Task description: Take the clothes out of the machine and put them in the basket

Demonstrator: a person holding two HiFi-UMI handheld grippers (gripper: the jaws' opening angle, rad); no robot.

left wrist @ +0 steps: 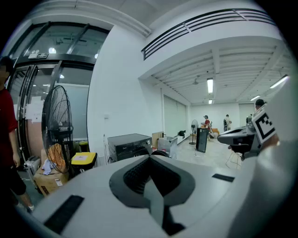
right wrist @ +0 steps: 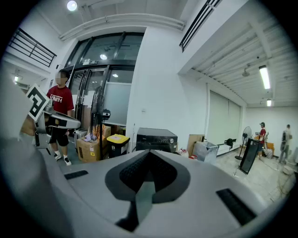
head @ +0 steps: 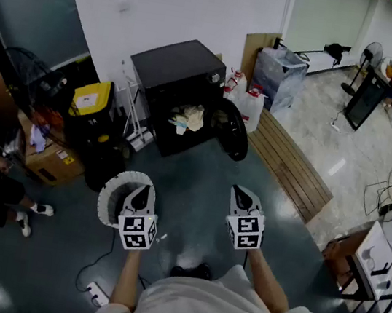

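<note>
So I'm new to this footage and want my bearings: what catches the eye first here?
The black machine stands against the white wall at centre, its round door swung open and pale clothes showing inside. Nearer the person, a white basket sits on the dark floor. The left gripper is held over it and the right gripper beside it, both shut and empty.

Ahead of you, against the wall: machine (head: 183, 76), its door (head: 231, 130) swung out to its right, clothes (head: 189, 118) in its opening. Left of it: lidded bin (head: 91, 101); cardboard box (head: 53, 160) nearer you. Basket (head: 111, 189) on the floor below your left gripper (head: 143, 194); right gripper (head: 243, 195) alongside.
</note>
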